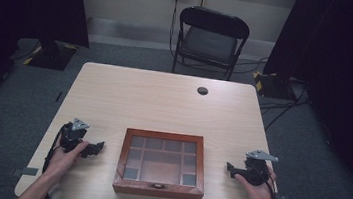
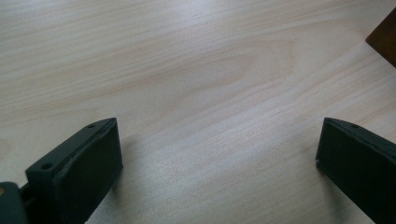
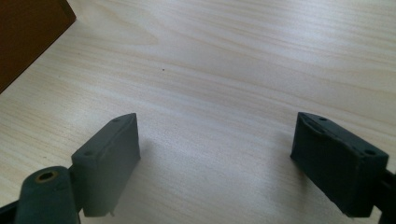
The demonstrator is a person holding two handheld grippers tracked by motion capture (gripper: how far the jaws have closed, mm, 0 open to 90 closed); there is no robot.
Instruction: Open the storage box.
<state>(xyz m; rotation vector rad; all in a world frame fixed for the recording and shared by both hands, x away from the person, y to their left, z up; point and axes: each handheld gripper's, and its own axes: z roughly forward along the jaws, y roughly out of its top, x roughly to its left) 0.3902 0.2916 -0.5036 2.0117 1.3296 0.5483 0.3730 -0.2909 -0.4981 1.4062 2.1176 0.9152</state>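
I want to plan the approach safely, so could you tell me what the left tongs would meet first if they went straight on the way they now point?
Probably the wooden box. In the high view the left tongs point right, toward its left wall, with bare table between. The left gripper view shows the box corner off to the right, so they might just graze it.

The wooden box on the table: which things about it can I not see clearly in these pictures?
- Contents: in the high view the wooden box has a glass lid with dividers; glare and small size hide whether the compartments hold anything.
- Front clasp: too small to tell if it is latched.
- Left gripper view: the frame's right edge cuts off all but a corner.
- Right gripper view: the left edge leaves one corner.
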